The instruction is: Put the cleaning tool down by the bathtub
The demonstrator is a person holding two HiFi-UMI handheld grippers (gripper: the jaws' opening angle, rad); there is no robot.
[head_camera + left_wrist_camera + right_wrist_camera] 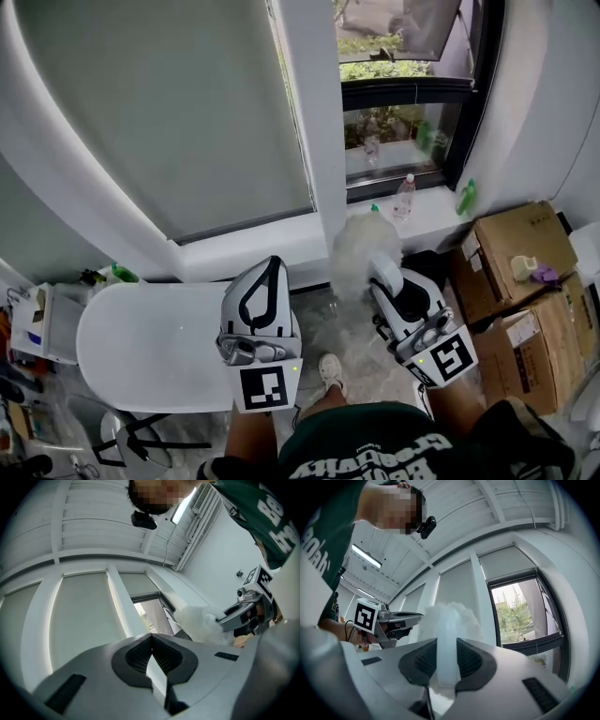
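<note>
The cleaning tool is a fluffy white duster (366,246) on a pale translucent handle (446,639). My right gripper (382,274) is shut on that handle, the fluffy head (450,617) standing up past the jaws toward the window. My left gripper (270,266) is held beside it, pointing up, jaws shut with nothing between them (151,638). From the left gripper view the duster (197,623) and right gripper (243,613) show at the right. The white oval bathtub (141,337) lies at the lower left, under my left gripper.
Cardboard boxes (511,246) are stacked at the right. A clear bottle (405,197) and a green one (466,197) stand on the windowsill. A white shoe (330,370) rests on the marbled floor. A cluttered shelf (37,323) flanks the tub's left end.
</note>
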